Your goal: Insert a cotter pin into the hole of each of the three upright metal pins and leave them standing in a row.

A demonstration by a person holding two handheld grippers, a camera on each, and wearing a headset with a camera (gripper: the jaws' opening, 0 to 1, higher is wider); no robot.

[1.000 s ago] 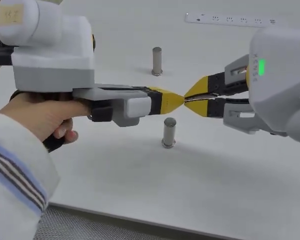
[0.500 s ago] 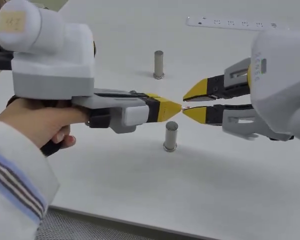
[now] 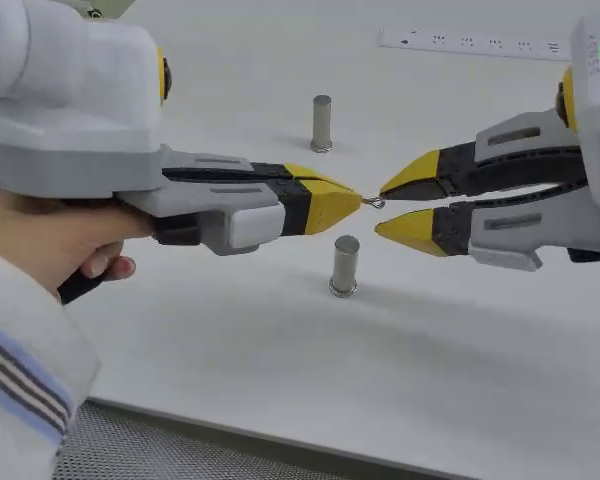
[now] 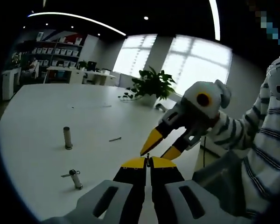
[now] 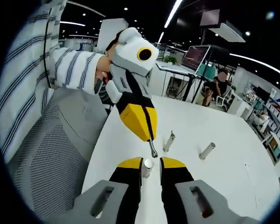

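A white tabletop [image 3: 280, 380] fills the head view, with a white power strip [image 3: 480, 43] lying at its far edge. Above the tabletop, two hand-held grippers point at each other tip to tip. Both have white bodies and black jaws with yellow ends. The left hand-held gripper [image 3: 358, 200] is held by a hand [image 3: 50, 235] in a striped sleeve, and its jaws are pressed together, pinching a cotter pin [image 3: 376, 203]. The right hand-held gripper [image 3: 385, 211] has its jaws spread, one tip above the cotter pin's free end and one below it.

Two short grey metal cylinders stand upright on the tabletop, each with a wider foot. The near metal pin [image 3: 345, 265] stands just below the meeting tips. The far metal pin [image 3: 322, 123] stands well behind them. In the left gripper view, another metal pin [image 4: 75, 178] seems to have a thin wire piece crossing through its top. A loose cotter pin [image 4: 115, 139] lies flat on the tabletop beyond it.

The pinched cotter pin is a thin silvery wire. Its small round loop sticks out of the left tips, between the right tips. Whether it touches them cannot be told.
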